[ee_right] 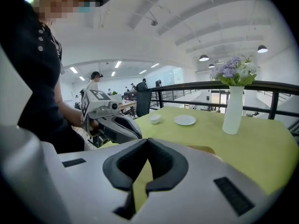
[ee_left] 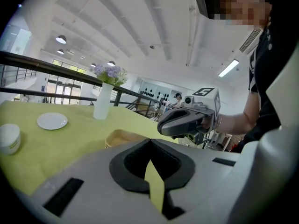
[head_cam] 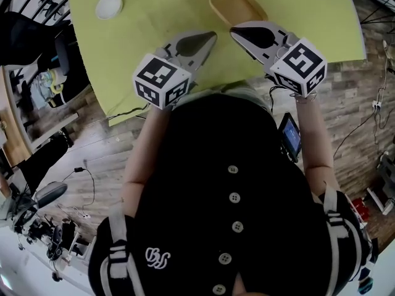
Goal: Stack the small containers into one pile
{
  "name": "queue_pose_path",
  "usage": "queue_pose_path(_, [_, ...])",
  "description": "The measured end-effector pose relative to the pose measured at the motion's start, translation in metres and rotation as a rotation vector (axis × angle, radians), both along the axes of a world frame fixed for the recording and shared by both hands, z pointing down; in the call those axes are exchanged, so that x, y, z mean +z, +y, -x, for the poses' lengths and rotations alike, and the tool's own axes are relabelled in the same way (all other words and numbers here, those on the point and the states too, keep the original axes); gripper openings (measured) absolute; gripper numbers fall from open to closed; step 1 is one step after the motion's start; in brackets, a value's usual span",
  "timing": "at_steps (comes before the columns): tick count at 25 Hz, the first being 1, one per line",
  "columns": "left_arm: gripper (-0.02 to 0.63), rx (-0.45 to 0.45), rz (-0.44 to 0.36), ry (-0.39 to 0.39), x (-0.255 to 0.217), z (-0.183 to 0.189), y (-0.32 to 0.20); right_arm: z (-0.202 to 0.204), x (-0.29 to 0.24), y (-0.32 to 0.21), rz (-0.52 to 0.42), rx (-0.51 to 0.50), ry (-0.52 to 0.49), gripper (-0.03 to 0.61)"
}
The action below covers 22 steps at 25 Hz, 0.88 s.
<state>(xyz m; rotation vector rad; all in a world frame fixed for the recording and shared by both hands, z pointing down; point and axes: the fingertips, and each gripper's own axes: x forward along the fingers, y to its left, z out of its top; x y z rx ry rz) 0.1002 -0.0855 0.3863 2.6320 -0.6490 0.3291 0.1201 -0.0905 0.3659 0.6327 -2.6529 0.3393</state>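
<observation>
Yellow-green cloth covers the table (head_cam: 154,17), where a tan container (head_cam: 237,5) sits just ahead of the right gripper (head_cam: 234,32). The right gripper and the left gripper (head_cam: 212,36) hover over the near edge, their tips close together but not touching, each with its jaws closed on nothing. Farther across the cloth are a white plate (ee_left: 52,121), a small white cup (ee_left: 9,138) near it, and a white vase (ee_left: 102,101) of purple flowers, all well apart from the tan container.
</observation>
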Motion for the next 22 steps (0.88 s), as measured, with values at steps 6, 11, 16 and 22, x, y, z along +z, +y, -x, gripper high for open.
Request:
queue_pose_path(6, [0.009, 0.002, -0.026, -0.057, 0.006, 0.004, -0.004, 0.003, 0.006, -0.008, 0.028, 0.017, 0.023, 0.012])
queue_pose_path(11, [0.009, 0.021, -0.064, -0.097, 0.010, 0.004, -0.001, 0.006, 0.013, -0.006, 0.045, 0.071, 0.014, 0.012])
queue_pose_path(16, [0.009, -0.008, -0.031, -0.055, 0.007, 0.007, -0.005, 0.006, 0.010, -0.015, 0.031, 0.191, -0.036, 0.012])
queue_pose_path(22, [0.009, -0.045, -0.017, -0.054, 0.013, 0.025, -0.015, 0.015, 0.017, -0.019, 0.039, 0.249, -0.047, 0.012])
